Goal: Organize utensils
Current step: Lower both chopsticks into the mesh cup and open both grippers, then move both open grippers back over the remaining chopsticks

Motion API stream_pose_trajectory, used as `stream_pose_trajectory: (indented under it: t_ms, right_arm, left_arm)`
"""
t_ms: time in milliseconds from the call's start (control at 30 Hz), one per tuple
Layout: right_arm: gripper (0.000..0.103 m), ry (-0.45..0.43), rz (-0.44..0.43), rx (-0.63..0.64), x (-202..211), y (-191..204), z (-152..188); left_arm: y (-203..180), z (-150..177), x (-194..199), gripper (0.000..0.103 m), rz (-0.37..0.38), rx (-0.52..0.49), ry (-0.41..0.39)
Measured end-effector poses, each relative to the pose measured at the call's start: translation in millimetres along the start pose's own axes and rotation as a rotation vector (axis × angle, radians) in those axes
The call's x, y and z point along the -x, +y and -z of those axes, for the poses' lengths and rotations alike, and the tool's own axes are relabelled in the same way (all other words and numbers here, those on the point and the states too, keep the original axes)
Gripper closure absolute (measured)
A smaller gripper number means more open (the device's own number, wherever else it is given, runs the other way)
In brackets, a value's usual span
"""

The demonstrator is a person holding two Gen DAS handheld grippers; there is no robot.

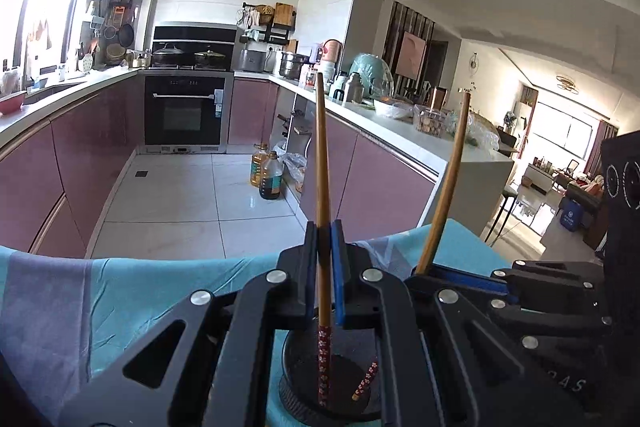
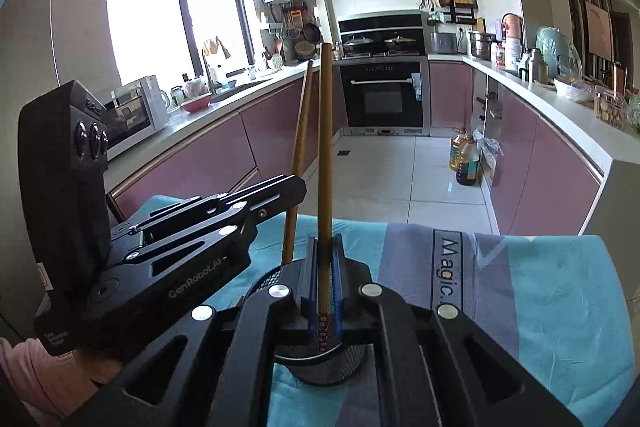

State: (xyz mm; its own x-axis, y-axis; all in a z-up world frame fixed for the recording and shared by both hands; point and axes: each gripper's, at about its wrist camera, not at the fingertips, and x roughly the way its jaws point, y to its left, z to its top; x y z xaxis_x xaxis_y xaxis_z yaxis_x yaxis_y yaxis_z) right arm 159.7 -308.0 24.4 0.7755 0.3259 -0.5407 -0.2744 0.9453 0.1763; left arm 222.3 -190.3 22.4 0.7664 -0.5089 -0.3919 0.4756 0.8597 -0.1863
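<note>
Chopsticks (image 1: 322, 163) (image 2: 325, 163): one clamped in each gripper, left gripper (image 1: 323, 247) and right gripper (image 2: 325, 259) both pinched narrow on a shaft, patterned ends down inside black mesh holder (image 2: 320, 371) on teal cloth (image 2: 560, 307). Best lowered straight and released only once tips touch holder floor, one side at a time, to avoid tipping holder. Holder contents: only these two sticks visible; kitchen counter (image 2: 560, 107) well beyond.

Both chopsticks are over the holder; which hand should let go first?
Probably left: the left gripper holds its chopstick upright, its patterned end already near the holder floor. The right gripper holds its chopstick higher.
</note>
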Motion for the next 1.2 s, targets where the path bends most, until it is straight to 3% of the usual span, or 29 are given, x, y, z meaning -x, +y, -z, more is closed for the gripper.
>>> stream_pose_trajectory:
  t_ms: [267,467,600,700,767,900,967,1200]
  right_arm:
    - [0.095,0.109,-0.001,-0.035,-28,-4,4]
    - [0.095,0.093,0.009,-0.077,-31,-12,2]
    - [0.083,0.064,0.015,-0.079,-22,-9,7]
    - [0.067,0.022,-0.003,-0.062,-7,0,12]
    - [0.062,-0.015,-0.025,-0.036,7,9,19]
    - [0.039,-0.067,-0.085,0.022,32,30,35]
    - [0.032,-0.070,-0.103,0.052,38,42,47]
    - [0.026,0.046,-0.093,0.070,17,66,88]
  left_arm:
    - [11,17,-16,0.094,-0.004,-0.045,0.122]
    - [19,16,-14,0.072,-0.014,-0.038,0.154]
    - [30,10,6,0.064,-0.017,-0.014,0.141]
    - [37,14,35,0.050,-0.009,0.001,0.116]
    - [46,16,54,0.039,-0.006,0.008,0.097]
    - [67,32,94,0.019,-0.048,0.026,0.066]
    - [79,43,108,0.010,-0.086,0.033,0.068]
    - [114,95,127,0.006,-0.184,0.064,0.170]
